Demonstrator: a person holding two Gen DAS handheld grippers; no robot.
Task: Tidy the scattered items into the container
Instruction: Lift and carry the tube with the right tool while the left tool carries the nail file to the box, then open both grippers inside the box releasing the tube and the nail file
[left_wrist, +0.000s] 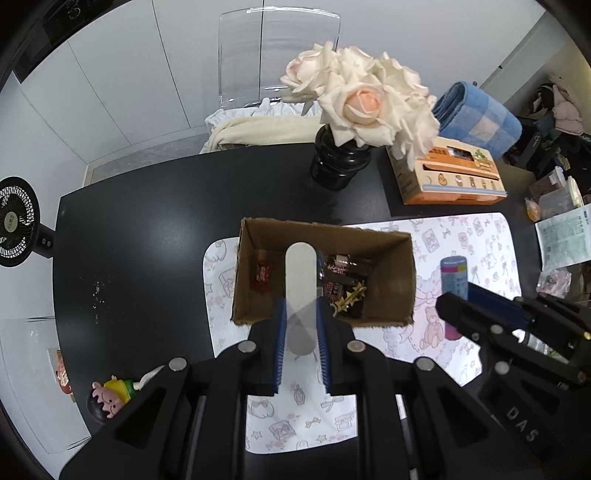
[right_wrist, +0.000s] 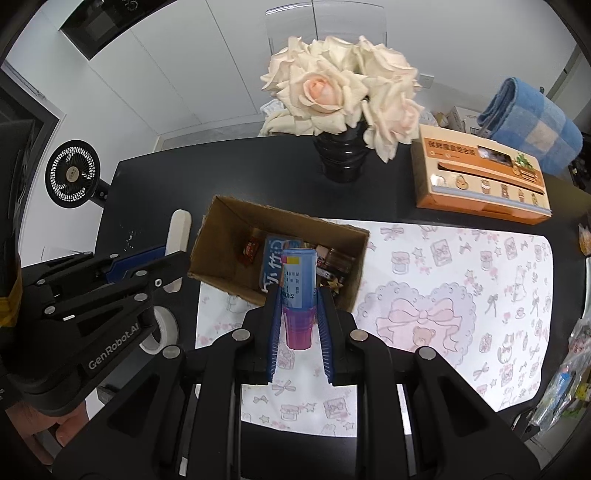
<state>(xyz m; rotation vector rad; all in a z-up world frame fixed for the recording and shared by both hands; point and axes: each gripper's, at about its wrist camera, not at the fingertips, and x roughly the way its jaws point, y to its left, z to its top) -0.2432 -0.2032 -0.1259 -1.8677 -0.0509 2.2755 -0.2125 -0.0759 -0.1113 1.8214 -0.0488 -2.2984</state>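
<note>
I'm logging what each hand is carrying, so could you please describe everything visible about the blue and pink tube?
The tube is a small cylinder that looks plastic: blue printed label with a yellow patch and red stripe near its far end, translucent pink cap nearest the camera. The right hand-held gripper is shut on it, the tube lying along the fingers, pointing forward, over the near edge of the open cardboard box.

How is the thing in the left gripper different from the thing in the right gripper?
The left gripper holds a flat white stick; the right gripper holds a round blue bottle with a pink cap. The stick is plain, the bottle carries a printed label. Both are clamped between the fingers, pointing toward the cardboard box.
</note>
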